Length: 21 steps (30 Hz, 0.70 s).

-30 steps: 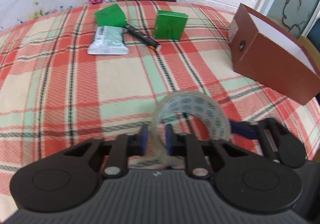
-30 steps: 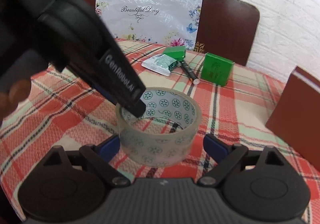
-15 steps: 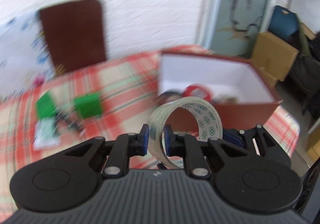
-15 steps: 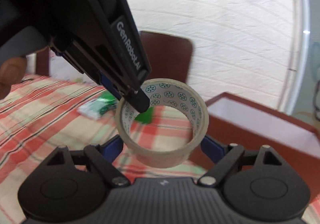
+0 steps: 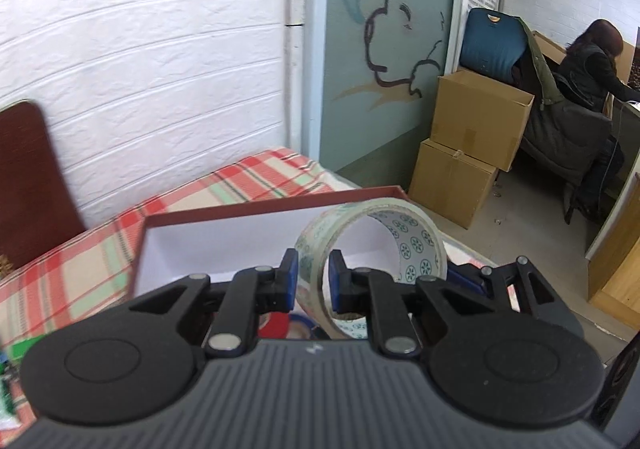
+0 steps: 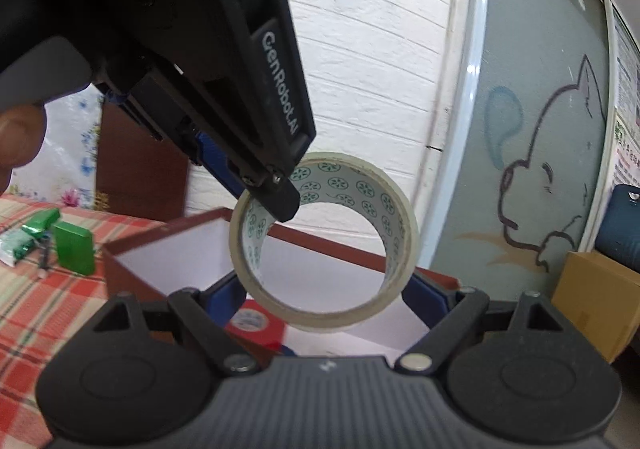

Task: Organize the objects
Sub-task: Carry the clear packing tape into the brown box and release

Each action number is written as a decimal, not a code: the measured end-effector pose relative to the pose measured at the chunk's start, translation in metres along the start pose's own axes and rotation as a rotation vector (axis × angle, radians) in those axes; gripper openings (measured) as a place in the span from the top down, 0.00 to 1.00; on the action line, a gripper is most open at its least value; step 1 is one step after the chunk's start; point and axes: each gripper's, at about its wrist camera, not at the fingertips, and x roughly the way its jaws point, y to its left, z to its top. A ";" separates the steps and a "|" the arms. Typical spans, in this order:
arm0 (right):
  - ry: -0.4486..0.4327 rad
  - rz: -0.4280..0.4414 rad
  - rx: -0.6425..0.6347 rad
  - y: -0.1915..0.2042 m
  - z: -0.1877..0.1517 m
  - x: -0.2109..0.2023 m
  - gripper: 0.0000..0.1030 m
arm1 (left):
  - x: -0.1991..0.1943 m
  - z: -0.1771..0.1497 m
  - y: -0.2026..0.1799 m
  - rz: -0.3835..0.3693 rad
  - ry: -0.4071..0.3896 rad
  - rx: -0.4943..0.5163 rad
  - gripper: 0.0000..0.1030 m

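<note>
The left gripper (image 5: 313,281) is clamped on the near wall of the clear tape roll (image 5: 370,249), one blue pad inside the ring and one outside. The roll hangs in the air above the open brown box (image 5: 248,215); a second ago it stood on the plaid tablecloth (image 5: 248,181), and half a second ago it was already lifted but short of the box's near wall. Now the box's white interior fills the space behind and below the roll, and the box's far rim runs just behind the roll's top edge.

From the right wrist view, the left gripper (image 6: 280,193) reaches in from the upper left and bites the roll's (image 6: 324,241) upper left rim. The right gripper (image 6: 324,301) stands wide open, its blue pads flanking the roll's lower part on either side; I cannot tell whether they touch it. That spread matches both earlier views.

Inside the box (image 6: 168,245), a red tape roll (image 6: 256,323) lies on the floor near the left corner, directly below the held roll. A second ago this view looked across the cloth with the box only at the right edge; now the box sits centred under the pads.

Far left on the cloth, the green box (image 6: 74,249) stands upright, with the green and white packet (image 6: 20,249) and another green box (image 6: 42,221) beside it, all well apart from the brown box. Cardboard cartons (image 5: 472,161) are stacked on the floor at far right.
</note>
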 end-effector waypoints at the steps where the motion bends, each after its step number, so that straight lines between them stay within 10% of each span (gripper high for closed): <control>1: 0.007 -0.009 -0.003 -0.006 -0.002 0.003 0.15 | 0.008 0.001 -0.002 0.000 -0.003 0.003 0.82; 9: 0.027 -0.067 -0.009 -0.003 -0.011 0.023 0.09 | 0.040 -0.017 -0.001 0.062 0.058 0.010 0.71; 21: -0.020 -0.035 0.109 0.026 -0.012 -0.034 0.10 | -0.020 -0.046 0.025 0.096 0.013 -0.009 0.70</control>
